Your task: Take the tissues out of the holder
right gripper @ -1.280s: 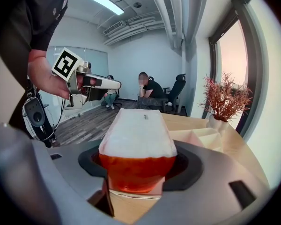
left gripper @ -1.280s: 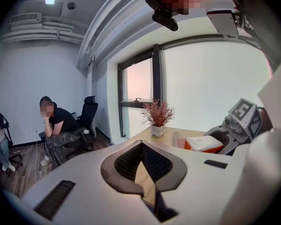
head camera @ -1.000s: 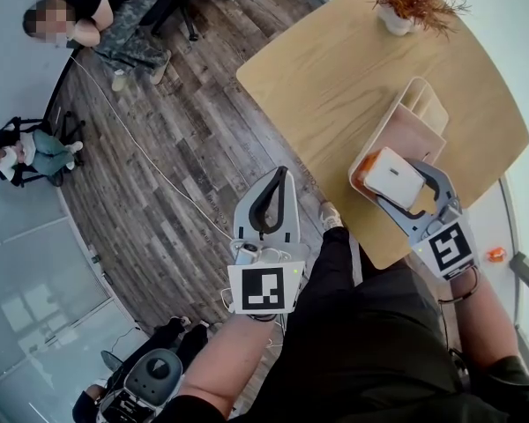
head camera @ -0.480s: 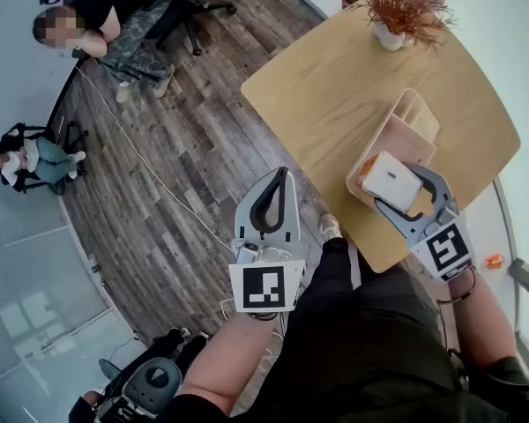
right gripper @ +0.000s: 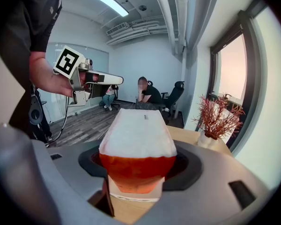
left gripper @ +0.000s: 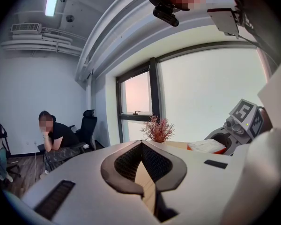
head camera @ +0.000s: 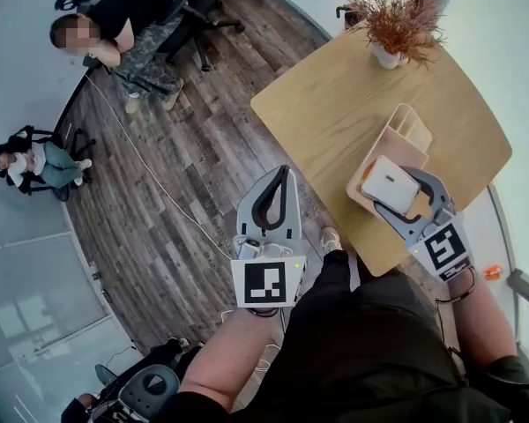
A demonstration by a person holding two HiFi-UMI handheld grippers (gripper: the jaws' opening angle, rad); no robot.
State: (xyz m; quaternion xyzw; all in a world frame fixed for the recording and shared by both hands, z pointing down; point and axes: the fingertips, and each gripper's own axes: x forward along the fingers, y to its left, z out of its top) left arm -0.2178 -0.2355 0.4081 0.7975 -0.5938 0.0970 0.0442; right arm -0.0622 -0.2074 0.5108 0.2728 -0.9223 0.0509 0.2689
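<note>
tissue pack [head camera: 388, 181] sits clamped between the right gripper's [head camera: 398, 192] widely parted jaws, the wooden holder [head camera: 406, 137] just beneath and beyond them. the left gripper's [head camera: 280, 174] jaws are pressed together on nothing, the table's [head camera: 335, 104] edge beyond their tips.

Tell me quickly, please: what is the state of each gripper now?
Left gripper: closed, holding nothing.
Right gripper: closed on the tissue pack.
</note>
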